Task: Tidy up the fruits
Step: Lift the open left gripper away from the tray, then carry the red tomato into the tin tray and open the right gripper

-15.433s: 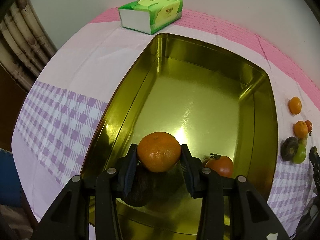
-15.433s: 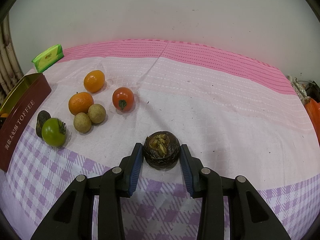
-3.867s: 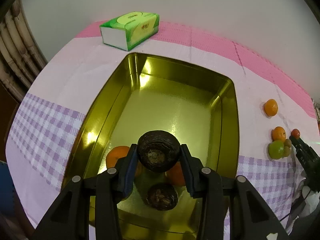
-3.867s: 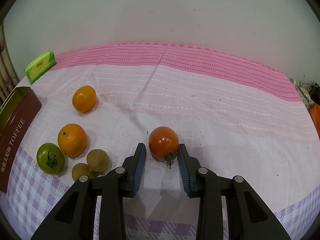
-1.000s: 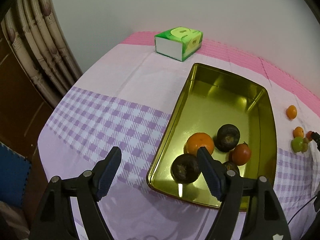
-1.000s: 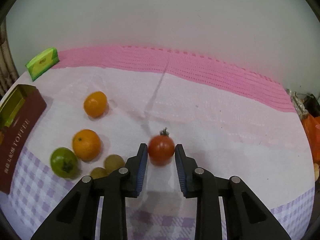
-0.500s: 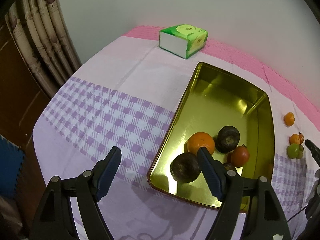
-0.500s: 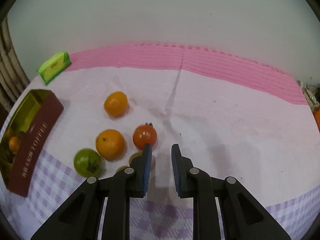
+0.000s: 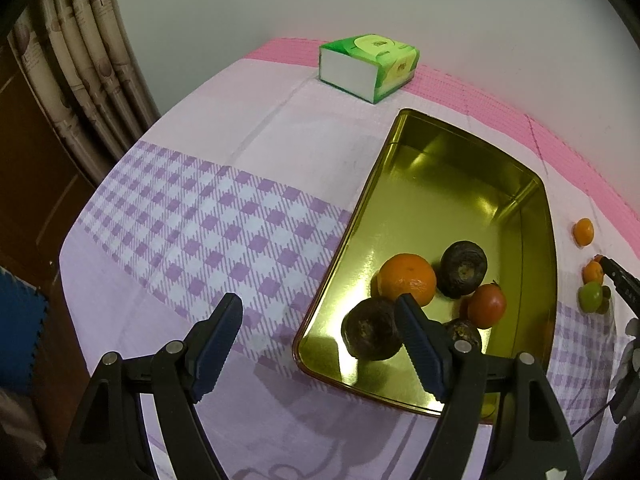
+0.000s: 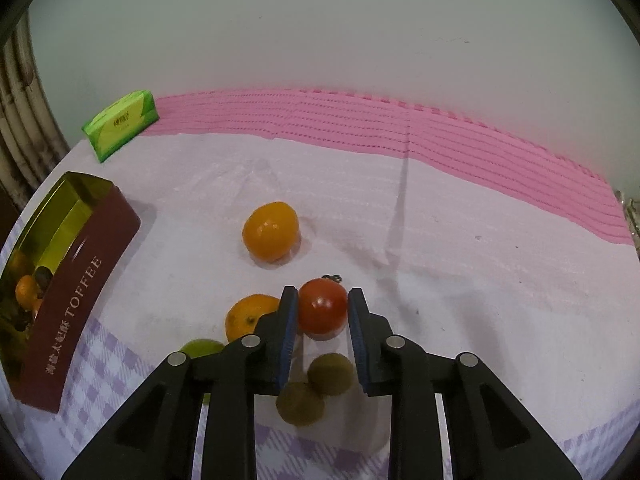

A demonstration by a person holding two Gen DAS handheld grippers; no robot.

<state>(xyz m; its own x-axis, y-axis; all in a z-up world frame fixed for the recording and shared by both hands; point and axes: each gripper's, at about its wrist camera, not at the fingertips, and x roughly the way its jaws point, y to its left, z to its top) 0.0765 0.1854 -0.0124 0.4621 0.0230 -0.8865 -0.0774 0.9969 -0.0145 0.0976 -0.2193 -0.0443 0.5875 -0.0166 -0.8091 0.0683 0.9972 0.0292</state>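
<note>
My right gripper [image 10: 323,316] is shut on a red tomato [image 10: 323,309], held just above two brownish round fruits [image 10: 331,372]. Beside them on the cloth lie an orange [image 10: 271,230], a second orange [image 10: 248,316] partly behind the left finger, and a green tomato [image 10: 200,347]. The gold-lined toffee tin [image 9: 532,216] holds an orange [image 9: 406,280], a red tomato [image 9: 486,306] and three dark fruits [image 9: 464,268]. My left gripper [image 9: 318,332] hangs open and empty over the tin's near left corner. The tin [image 10: 68,280] also shows at the left of the right wrist view.
A green tissue box [image 9: 368,66] stands behind the tin near the wall; the same box [image 10: 120,124] sits far left in the right wrist view. Curtains and a dark door flank the table's left edge. Pink and checked cloth covers the table.
My right gripper has carried the red tomato leftward, over the loose fruits and nearer the tin. The left gripper has stayed open, nearly still.
</note>
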